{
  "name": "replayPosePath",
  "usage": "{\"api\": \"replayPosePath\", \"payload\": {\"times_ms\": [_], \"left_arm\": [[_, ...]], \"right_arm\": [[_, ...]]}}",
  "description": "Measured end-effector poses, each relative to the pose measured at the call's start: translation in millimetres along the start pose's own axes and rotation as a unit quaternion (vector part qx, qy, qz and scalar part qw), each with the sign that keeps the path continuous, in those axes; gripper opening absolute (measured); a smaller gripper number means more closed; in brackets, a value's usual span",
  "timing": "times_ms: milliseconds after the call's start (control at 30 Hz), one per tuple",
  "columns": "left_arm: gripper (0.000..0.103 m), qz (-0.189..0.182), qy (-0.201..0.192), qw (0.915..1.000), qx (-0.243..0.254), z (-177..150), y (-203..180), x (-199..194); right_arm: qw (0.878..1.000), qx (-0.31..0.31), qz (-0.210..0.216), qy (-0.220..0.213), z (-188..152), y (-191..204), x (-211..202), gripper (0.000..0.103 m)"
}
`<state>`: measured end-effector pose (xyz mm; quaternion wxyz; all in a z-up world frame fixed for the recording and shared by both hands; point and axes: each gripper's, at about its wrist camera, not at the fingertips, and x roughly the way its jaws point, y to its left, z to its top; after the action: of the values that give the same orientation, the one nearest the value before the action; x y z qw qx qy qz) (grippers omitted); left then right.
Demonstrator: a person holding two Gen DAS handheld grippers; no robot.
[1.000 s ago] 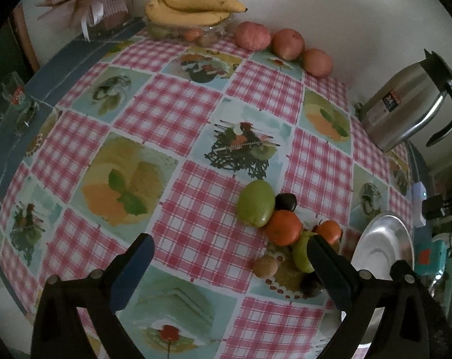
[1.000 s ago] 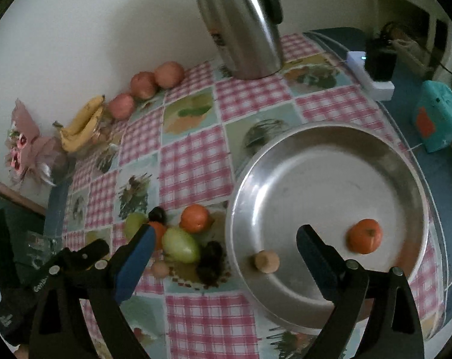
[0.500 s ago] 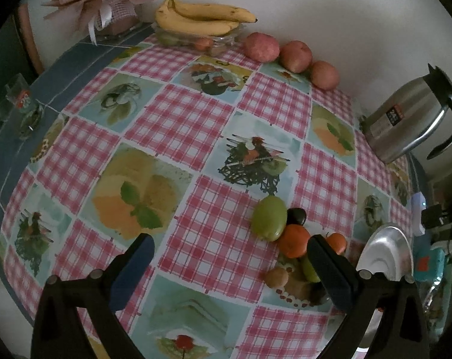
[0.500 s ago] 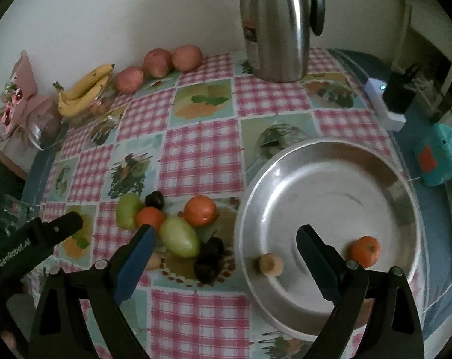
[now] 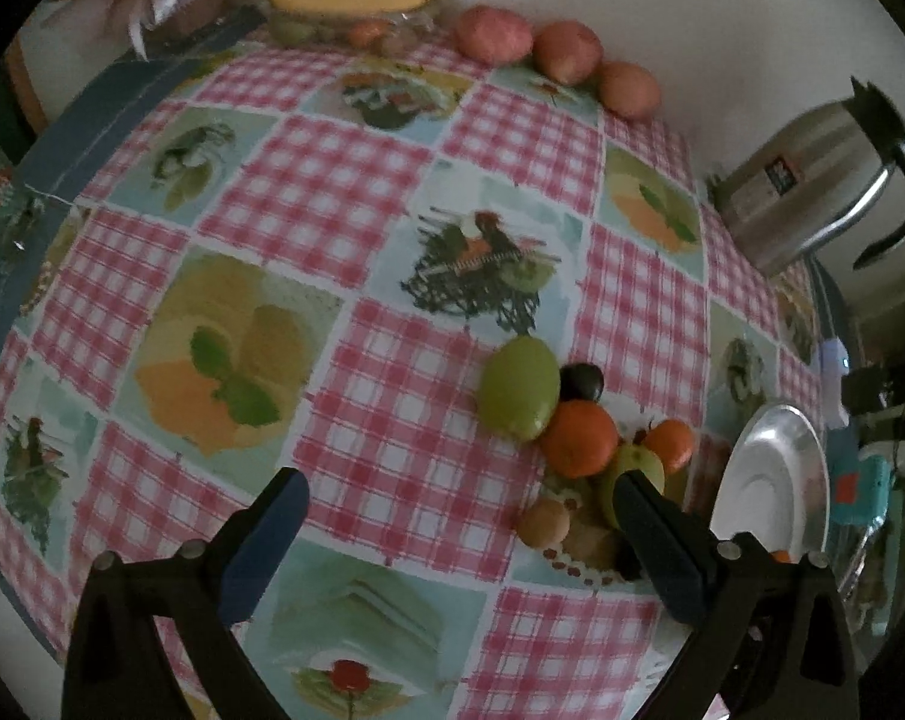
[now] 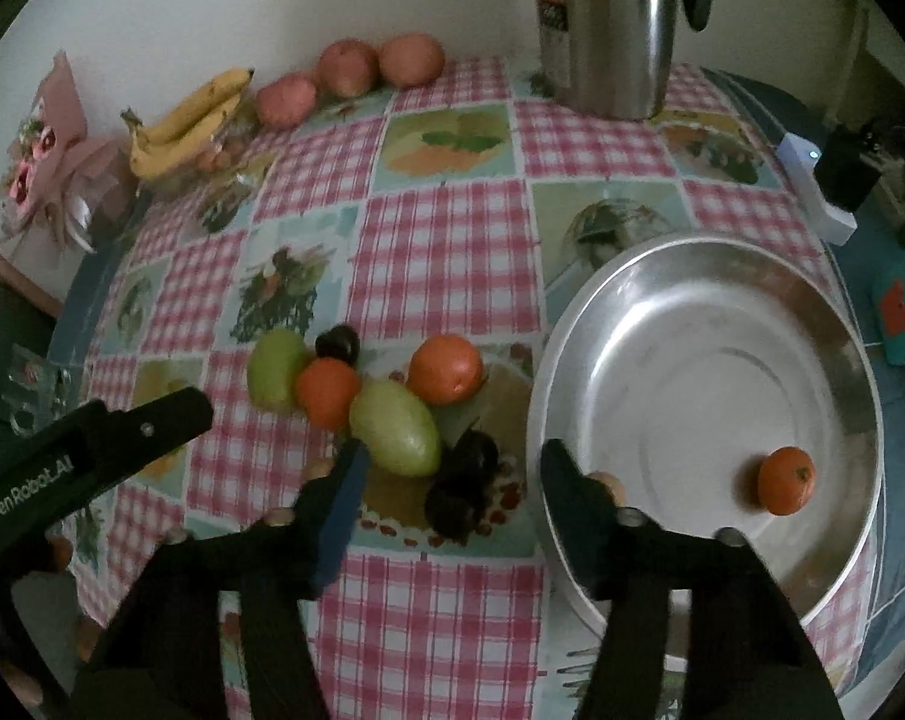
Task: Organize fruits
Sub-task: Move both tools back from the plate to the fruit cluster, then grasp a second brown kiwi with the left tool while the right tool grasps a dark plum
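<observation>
The right hand-held gripper (image 6: pixel 452 468) has swung from over the tray (image 6: pixel 812 312) to the fruit pile (image 6: pixel 386 396) on the tabletop (image 6: pixel 440 228), and its jaws have just been closing to about half-open around the dark fruits (image 6: pixel 464 480), pads not visibly pressing yet. One orange (image 6: pixel 786 480) already lies in the tray, so this looks like the next pick. The left hand-held gripper (image 5: pixel 458 498) hovers wide open and empty beside the pile.
</observation>
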<state>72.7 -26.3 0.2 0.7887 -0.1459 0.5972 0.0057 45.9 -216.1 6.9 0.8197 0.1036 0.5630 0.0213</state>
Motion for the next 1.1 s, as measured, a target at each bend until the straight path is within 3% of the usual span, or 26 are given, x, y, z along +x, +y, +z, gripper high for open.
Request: {"api": "replayPosePath", "payload": {"times_ms": [600, 1100], "left_arm": [[0.091, -0.019, 0.065, 0.9974, 0.024, -7, -17, 38], [0.073, -0.030, 0.101, 0.9940, 0.026, -6, -27, 58]], "right_arm": [[0.996, -0.036, -0.027, 0.072, -12, 16, 30, 0.048], [0.994, -0.034, -0.040, 0.099, -15, 15, 47, 0.046]]}}
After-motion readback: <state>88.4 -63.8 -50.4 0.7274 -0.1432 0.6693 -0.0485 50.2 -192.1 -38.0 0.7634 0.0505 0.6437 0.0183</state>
